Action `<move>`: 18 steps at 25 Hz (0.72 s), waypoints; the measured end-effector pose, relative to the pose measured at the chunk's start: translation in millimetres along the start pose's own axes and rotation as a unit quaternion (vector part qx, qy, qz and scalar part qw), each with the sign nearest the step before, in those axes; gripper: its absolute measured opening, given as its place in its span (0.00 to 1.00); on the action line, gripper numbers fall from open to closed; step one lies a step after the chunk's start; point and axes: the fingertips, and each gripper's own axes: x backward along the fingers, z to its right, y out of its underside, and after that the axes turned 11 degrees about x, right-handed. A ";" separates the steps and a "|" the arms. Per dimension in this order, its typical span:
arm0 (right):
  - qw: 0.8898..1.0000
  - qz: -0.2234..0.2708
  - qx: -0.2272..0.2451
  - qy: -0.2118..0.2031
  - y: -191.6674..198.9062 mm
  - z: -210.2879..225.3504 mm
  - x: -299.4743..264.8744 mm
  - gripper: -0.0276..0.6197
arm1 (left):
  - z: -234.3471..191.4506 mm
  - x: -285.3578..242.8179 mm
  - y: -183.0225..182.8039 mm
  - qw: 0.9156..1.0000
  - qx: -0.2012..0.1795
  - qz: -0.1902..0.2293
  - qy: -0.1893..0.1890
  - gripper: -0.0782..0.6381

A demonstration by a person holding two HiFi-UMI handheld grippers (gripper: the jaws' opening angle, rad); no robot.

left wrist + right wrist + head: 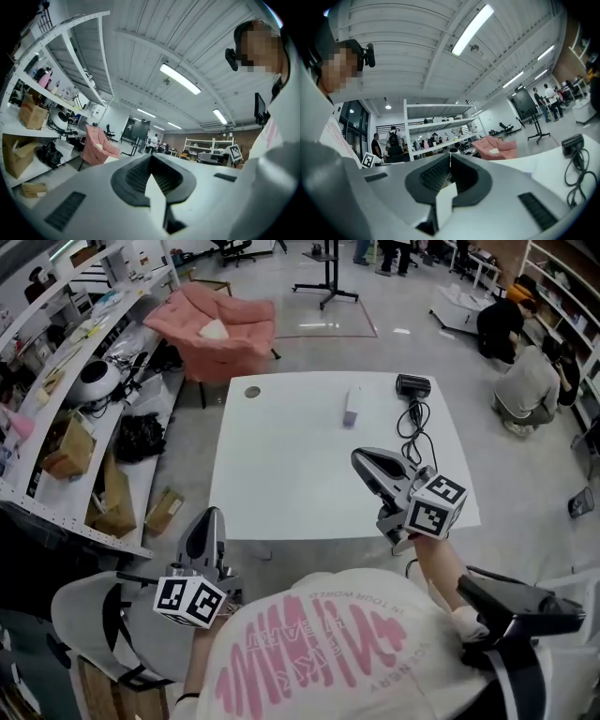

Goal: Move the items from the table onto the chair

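I see the white table (281,474) filling the middle of the head view, straight ahead of both sets of jaws. A long white shelf unit (56,381) runs well off to the left of the left jaws. The pink armchair (220,329) stands beyond the table's far left corner, ahead of the left jaws and well apart from them. A pale thing lies on its seat, and I cannot tell what it is.

On the shelf sits a cardboard box (67,451) with its flaps up. Two more boxes (112,507) stand on the floor under it. I can't make out what any of them holds.

My right gripper (364,460) hangs over the near right part of the table. Its jaws are closed with nothing between them. My left gripper (211,518) is short of the table's near left edge, off the table. Its jaws are closed and empty too.

The items are on the table's far side. A black device (412,385) sits near the far right corner, ahead of the right jaws. Its cord (411,427) trails back to lie just beyond their tips. A small pale box (352,406) lies ahead of the right jaws, left of the device and apart from it.
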 end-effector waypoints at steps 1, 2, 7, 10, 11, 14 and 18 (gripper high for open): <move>1.000 0.000 -0.004 0.007 3.0 9.1 3.5 0.07 | 3.3 -8.7 2.9 1.000 -0.002 -0.003 0.003 0.12; 1.000 0.001 -0.009 0.016 7.1 18.3 7.0 0.07 | 6.1 -17.0 7.2 1.000 -0.004 -0.008 0.008 0.12; 0.997 0.016 -0.052 0.055 22.6 55.4 18.1 0.07 | 14.9 -46.1 23.5 0.998 -0.017 -0.048 0.023 0.12; 0.995 0.017 -0.070 0.070 31.0 74.4 14.9 0.07 | 10.5 -62.1 23.0 0.998 -0.021 -0.063 0.024 0.12; 0.994 0.016 -0.074 0.075 33.1 81.9 11.9 0.07 | 8.2 -69.4 22.1 0.997 -0.021 -0.066 0.025 0.12; 0.992 0.012 -0.082 0.092 40.6 105.6 -0.1 0.07 | 1.0 -94.2 20.6 0.996 -0.026 -0.079 0.032 0.12; 0.992 -0.007 -0.081 0.101 53.3 134.8 -21.4 0.07 | -11.2 -122.5 16.1 0.995 -0.028 -0.086 0.041 0.12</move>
